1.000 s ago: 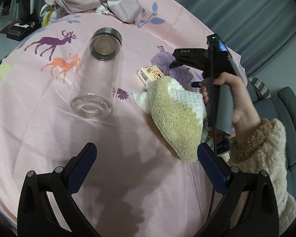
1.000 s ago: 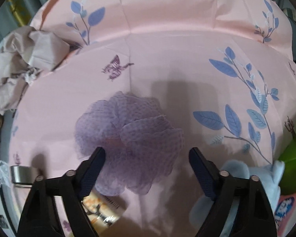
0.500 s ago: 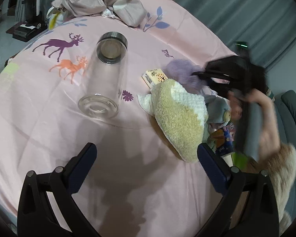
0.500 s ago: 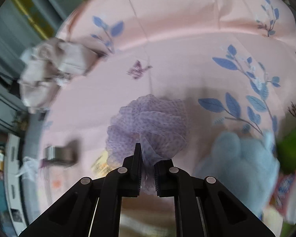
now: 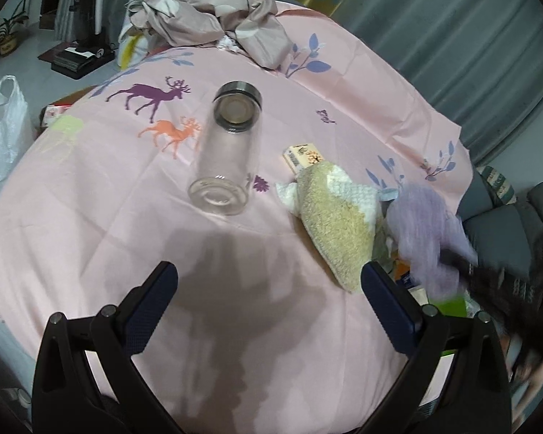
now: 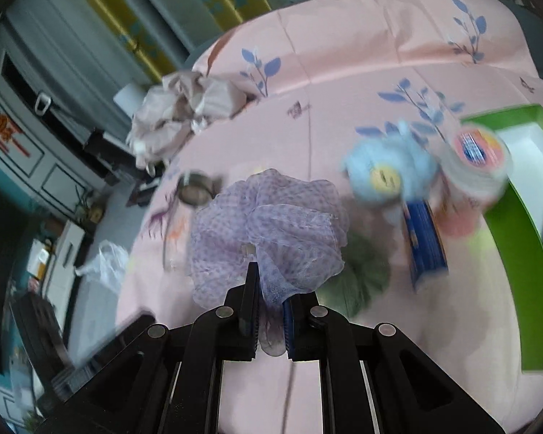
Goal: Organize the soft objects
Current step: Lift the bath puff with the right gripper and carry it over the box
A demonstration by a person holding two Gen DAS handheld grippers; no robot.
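My right gripper [image 6: 269,291] is shut on a purple mesh bath puff [image 6: 268,231], held off the pink tablecloth; in the left wrist view the puff [image 5: 425,228] shows blurred at the right, with the right gripper [image 5: 463,264] a dark smear behind it. A yellow-and-white fluffy towel [image 5: 340,217] lies on the cloth right of centre. A light blue plush toy [image 6: 387,173] sits beyond the puff. My left gripper [image 5: 268,300] hangs open above bare cloth near the table's front, its fingers empty.
A clear glass jar [image 5: 228,152] lies on its side mid-table, a small carton [image 5: 304,157] beside the towel. Crumpled beige cloth [image 5: 213,14] is heaped at the far edge. A green tray [image 6: 517,224], a tape roll [image 6: 478,159] and a blue box [image 6: 425,246] are at the right.
The right gripper closed on the purple puff, then lifted it and carried it right, toward the green tray. The left gripper rose slightly and stayed open.
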